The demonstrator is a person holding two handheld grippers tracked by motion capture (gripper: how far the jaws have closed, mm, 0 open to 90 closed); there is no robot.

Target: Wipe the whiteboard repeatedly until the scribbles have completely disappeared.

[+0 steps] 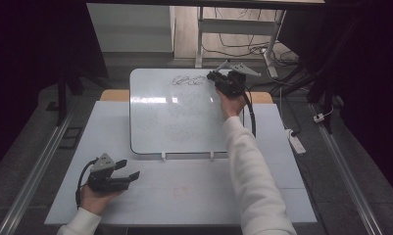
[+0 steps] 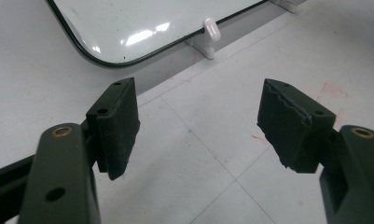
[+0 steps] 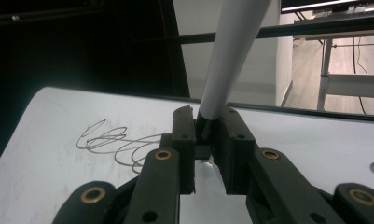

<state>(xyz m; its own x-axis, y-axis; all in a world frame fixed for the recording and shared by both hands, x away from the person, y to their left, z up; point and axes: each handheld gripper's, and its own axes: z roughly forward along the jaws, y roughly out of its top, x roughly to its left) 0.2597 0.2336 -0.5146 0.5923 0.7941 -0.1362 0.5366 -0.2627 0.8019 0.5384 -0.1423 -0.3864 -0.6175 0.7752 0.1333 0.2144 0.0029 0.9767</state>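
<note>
A person sits at a pale grey surface with a hand-held tool in each hand, seen from above. A white whiteboard lies flat on the far half of the surface, its near edge resting on two small white clips.

The right tool reaches over the far right corner of the whiteboard, at the end of an arm in a white sleeve. In the right gripper view its two black jaws are closed tight on a marker, gripping it by its dark lower end, just above the board. The marker's white barrel rises up and away between the jaws, tilted. Looping black scribbles lie on the whiteboard just beside the marker's tip, toward the board's far edge.

The left tool rests low on the near left part of the surface, well apart from the whiteboard's near left corner. Its jaws stand wide apart with nothing between them, and the bare surface shows through the gap.
</note>
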